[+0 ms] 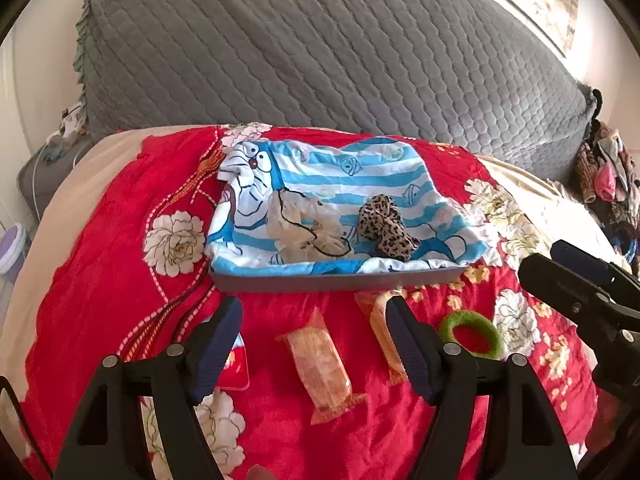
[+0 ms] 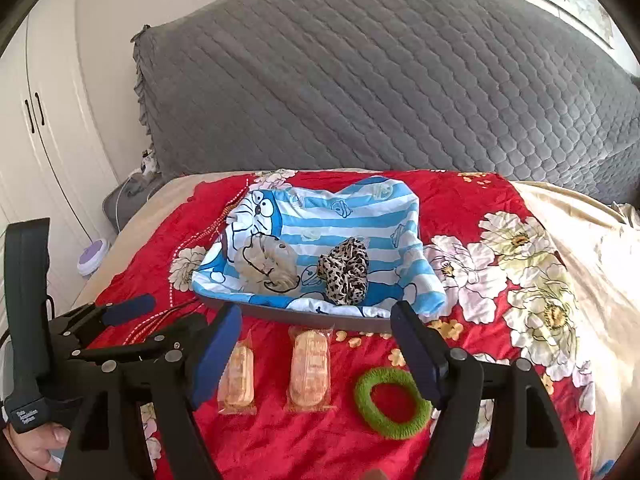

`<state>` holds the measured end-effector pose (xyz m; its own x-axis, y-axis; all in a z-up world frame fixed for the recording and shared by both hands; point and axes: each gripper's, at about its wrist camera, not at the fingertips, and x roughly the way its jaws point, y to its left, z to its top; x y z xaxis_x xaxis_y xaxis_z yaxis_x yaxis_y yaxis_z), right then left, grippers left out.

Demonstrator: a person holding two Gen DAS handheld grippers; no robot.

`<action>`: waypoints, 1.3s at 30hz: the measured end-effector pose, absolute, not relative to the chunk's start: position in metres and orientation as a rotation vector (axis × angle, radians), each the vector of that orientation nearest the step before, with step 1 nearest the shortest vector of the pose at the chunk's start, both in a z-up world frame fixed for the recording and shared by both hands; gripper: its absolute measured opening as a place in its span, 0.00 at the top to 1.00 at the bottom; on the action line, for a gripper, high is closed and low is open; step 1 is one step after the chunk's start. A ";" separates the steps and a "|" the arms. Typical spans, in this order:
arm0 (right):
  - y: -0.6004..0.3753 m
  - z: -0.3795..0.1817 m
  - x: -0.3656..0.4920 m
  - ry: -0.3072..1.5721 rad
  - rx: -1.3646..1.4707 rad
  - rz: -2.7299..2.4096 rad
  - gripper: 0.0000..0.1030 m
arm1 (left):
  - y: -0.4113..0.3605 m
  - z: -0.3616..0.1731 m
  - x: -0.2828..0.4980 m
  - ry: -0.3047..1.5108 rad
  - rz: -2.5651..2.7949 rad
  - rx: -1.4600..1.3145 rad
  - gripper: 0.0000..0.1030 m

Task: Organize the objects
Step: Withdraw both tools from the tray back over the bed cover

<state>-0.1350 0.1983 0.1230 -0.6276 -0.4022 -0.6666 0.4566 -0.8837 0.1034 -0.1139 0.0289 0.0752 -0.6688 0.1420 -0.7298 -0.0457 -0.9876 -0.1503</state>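
A tray lined with blue-striped cartoon cloth [image 1: 332,184] [image 2: 340,216] sits on the red floral bedspread. It holds a cream scrunchie [image 1: 304,228] [image 2: 268,266] and a leopard scrunchie [image 1: 386,226] [image 2: 344,272]. In front of it lie two wrapped snack bars [image 1: 320,368] [image 1: 384,332] [image 2: 238,376] [image 2: 309,372] and a green hair ring [image 1: 472,332] [image 2: 392,402]. My left gripper [image 1: 316,320] is open and empty above the bars. My right gripper [image 2: 316,326] is open and empty above the bars and ring. Each shows in the other's view [image 1: 576,272] [image 2: 132,312].
A grey quilted headboard cover [image 1: 320,48] [image 2: 380,80] stands behind the bed. A red packet [image 1: 238,364] lies under my left finger. A pile of clothes [image 1: 608,176] is at the right, a white wardrobe [image 2: 44,128] and a purple-lidded container [image 2: 94,256] at the left.
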 end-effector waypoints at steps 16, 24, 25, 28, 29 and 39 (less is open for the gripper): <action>0.222 0.141 -0.093 0.107 0.951 -2.498 0.25 | 0.032 0.092 -0.075 -0.138 2.769 -1.256 0.24; 0.229 0.142 -0.072 0.114 0.937 -2.501 0.19 | 0.028 0.100 -0.054 -0.152 2.787 -1.241 0.23; 0.229 0.141 -0.071 0.118 0.939 -2.502 0.19 | 0.028 0.099 -0.052 -0.141 2.787 -1.243 0.23; 0.231 0.140 -0.067 0.119 0.942 -2.502 0.17 | 0.029 0.096 -0.047 -0.128 2.783 -1.255 0.23; 0.231 0.139 -0.066 0.122 0.945 -2.503 0.15 | 0.028 0.094 -0.046 -0.133 2.779 -1.257 0.23; 0.239 0.119 -0.055 0.150 1.001 -2.506 0.06 | 0.035 0.084 -0.038 -0.125 2.766 -1.272 0.23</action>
<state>-0.0552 0.2385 0.1186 -0.6439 -0.3551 -0.6777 0.4335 -0.8992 0.0593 -0.0376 0.0352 0.0839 -0.6477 0.1200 -0.7524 -0.0517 -0.9922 -0.1138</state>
